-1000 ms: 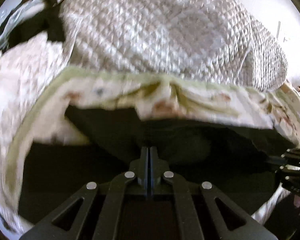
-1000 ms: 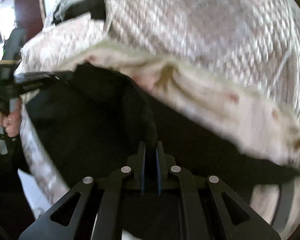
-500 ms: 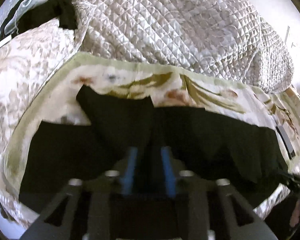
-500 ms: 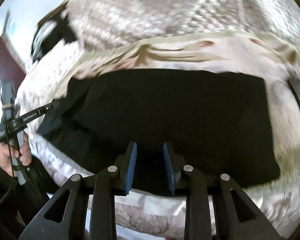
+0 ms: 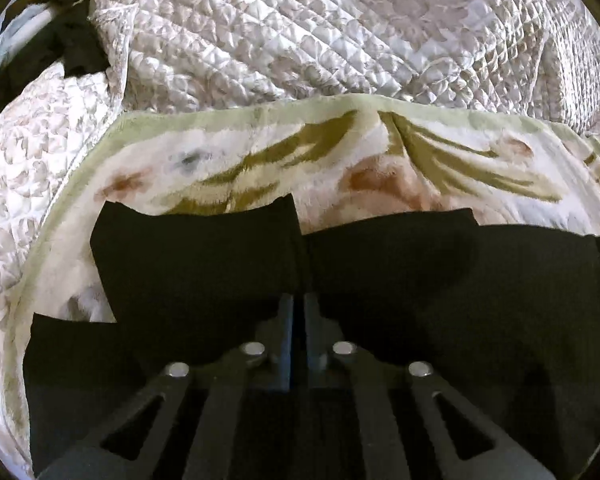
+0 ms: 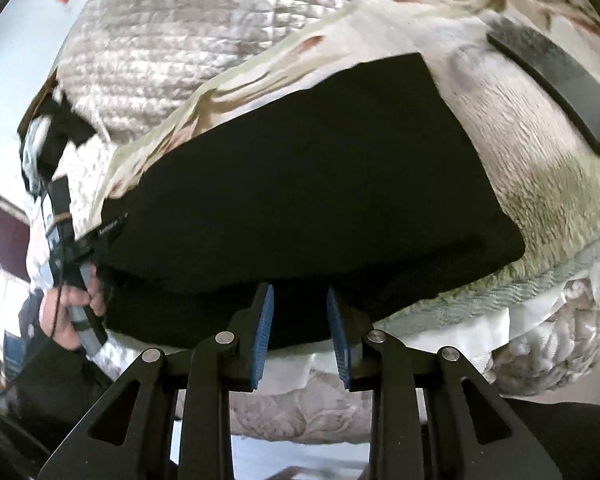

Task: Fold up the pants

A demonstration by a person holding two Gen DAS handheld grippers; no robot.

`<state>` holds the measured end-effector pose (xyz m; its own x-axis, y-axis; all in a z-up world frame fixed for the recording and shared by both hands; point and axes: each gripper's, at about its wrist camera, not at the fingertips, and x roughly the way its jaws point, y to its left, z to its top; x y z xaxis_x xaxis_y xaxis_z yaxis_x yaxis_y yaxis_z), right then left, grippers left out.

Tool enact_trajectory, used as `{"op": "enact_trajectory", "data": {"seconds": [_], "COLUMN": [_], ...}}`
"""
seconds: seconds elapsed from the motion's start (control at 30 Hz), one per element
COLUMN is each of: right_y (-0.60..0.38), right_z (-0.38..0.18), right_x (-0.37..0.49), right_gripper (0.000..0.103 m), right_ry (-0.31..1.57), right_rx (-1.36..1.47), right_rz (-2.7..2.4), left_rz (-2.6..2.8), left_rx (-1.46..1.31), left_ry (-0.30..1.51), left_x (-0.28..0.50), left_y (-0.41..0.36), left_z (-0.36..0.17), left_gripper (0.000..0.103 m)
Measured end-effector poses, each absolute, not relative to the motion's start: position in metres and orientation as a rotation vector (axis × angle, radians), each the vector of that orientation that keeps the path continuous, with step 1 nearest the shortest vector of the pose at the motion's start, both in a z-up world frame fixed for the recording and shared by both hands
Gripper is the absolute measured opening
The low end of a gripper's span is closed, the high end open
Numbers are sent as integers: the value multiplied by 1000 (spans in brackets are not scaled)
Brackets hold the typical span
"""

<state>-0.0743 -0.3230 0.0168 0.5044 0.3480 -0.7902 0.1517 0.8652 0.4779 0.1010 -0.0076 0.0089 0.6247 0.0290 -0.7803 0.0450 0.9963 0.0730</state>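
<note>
The black pants (image 5: 380,280) lie on the fleece blanket (image 5: 340,160) spread over the bed, near its front edge, with the quilted coverlet (image 5: 300,40) bunched beyond them at 12 o'clock. A second ago both views showed the dark cloth lifted and loosely draped with the blanket edge rucked above it; now the pants rest flat, and in the right wrist view they read as a compact dark slab (image 6: 320,180) with a straight far edge and a square corner toward 1 o'clock. The left hand-held gripper (image 5: 298,304) opened and has closed again within the last half second; its jaws now stand together, tips on or just above the cloth near the seam between two overlapping panels, and whether any fabric is pinched between them cannot be told. The right hand-held gripper (image 6: 300,308) has opened from nearly closed and stands narrowly apart, blue pads (image 6: 265,320) bare, straddling the near edge of the pants without pressing on it. A person's hand (image 6: 66,312) at 9 o'clock in the right view holds the other tool's handle. Judgement: one fold has just been laid down and released; the left panel at 9 o'clock in the left view sits uneven and stepped, so a further fold or a squaring-up appears outstanding.
</note>
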Motion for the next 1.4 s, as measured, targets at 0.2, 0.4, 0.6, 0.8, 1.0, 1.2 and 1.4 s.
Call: {"op": "enact_trajectory", "data": {"seconds": [0.2,0.4,0.6,0.8,1.0,1.2,1.4], "right_y": [-336,-343,-343,-348,-348,-355,-351], "right_z": [20,18,18,20,16,15,34], "right_x": [-68,-72,-70,-66,-61,-62,-68], "right_gripper": [28,28,51,51,35,13,11], "right_ry": [981,911,870,818,823,838,810], "right_rx": [607,718,749,774,748,736,685], "right_rz": [63,24,-5,-52,-98,-141,-122], "left_rz": [86,216,184,166,231,313,337], "left_rx": [-51,-222,-377,-483,-470,-469,-385], "left_ry": [698,703,774,754,734,741,684], "left_x": [44,-9,-16,-7,8,6,-27], "left_y": [44,119,142,148,151,160,154], "left_z": [51,40,9,11,13,18,49], "left_gripper": [5,5,9,43,33,4,4]}}
